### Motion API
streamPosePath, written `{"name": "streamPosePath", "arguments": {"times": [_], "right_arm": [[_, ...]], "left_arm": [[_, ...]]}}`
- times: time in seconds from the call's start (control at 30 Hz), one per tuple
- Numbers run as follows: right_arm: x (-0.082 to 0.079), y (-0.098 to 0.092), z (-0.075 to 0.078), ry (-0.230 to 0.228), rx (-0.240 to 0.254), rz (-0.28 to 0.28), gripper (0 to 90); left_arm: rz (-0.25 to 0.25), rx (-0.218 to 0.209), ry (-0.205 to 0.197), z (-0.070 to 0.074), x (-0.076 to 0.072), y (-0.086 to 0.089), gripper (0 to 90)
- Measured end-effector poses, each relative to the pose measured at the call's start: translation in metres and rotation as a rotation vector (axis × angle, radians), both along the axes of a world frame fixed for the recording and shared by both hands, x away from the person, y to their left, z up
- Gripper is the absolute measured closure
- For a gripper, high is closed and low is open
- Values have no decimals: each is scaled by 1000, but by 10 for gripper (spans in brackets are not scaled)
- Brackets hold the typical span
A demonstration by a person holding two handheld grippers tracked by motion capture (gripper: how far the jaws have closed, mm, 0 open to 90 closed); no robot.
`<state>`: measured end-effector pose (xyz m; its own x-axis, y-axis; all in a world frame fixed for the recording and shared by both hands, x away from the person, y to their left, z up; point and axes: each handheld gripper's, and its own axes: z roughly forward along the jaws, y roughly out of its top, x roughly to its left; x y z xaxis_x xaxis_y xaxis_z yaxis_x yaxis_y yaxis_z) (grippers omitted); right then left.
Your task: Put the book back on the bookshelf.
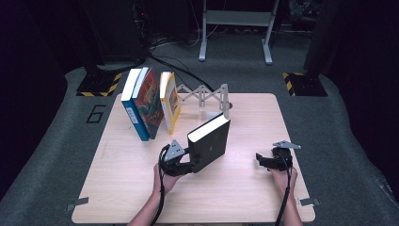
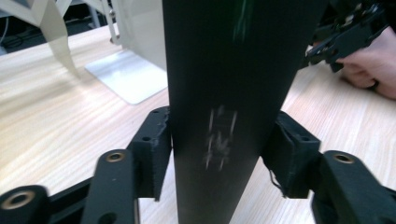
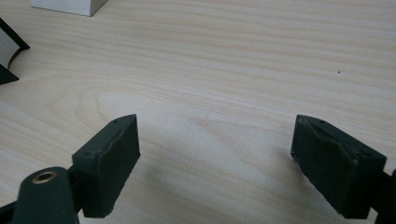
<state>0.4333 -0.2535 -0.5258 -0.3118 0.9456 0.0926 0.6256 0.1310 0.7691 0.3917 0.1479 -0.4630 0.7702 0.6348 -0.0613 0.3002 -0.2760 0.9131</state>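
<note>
A thick black book [image 1: 211,141] stands tilted on the wooden table [image 1: 244,197], page edges up. My left gripper [image 1: 195,162] reaches it from the left at its lower near end. In the left gripper view the black book [image 2: 224,93] rises between the jaws, and both pads [image 2: 156,149] lie against its covers. Its spine print looks blurred. My right gripper [image 1: 259,157] rests on the table to the right of the book, apart from it. In the right gripper view the right gripper [image 3: 215,154] stands wide open over bare wood, with a corner of the black book [image 3: 9,56] at the left edge.
Three books lean together at the back left: a blue one [image 1: 131,110], a red and green one [image 1: 148,103] and a yellow one [image 1: 170,101]. A grey folding book rack [image 1: 204,96] stretches right from them; its white end plate [image 2: 126,74] stands behind the black book.
</note>
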Motion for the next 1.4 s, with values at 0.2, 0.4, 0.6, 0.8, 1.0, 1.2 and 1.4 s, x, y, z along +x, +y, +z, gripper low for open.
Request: {"name": "streamPosePath", "arguments": {"times": [0.2, 0.4, 0.6, 0.8, 1.0, 1.2, 1.4], "right_arm": [[0, 0, 0, 1, 2, 3, 147], [0, 0, -1, 7, -1, 9, 147], [0, 2, -1, 15, -10, 5, 148], [1, 2, -1, 14, -23, 4, 150], [1, 2, -1, 13, -24, 9, 149], [1, 2, -1, 15, -17, 6, 148], [1, 2, -1, 12, -22, 9, 148]], "left_arm": [[-16, -29, 0, 18, 5, -7, 321], [-7, -20, -30, 30, 6, -13, 348], [18, -2, -52, 30, 9, -13, 481], [25, 13, -64, 30, 9, -14, 528], [45, 4, -83, 29, 5, -17, 544], [86, 1, -105, 30, 4, -15, 547], [123, -1, -122, 33, 6, -6, 547]]}}
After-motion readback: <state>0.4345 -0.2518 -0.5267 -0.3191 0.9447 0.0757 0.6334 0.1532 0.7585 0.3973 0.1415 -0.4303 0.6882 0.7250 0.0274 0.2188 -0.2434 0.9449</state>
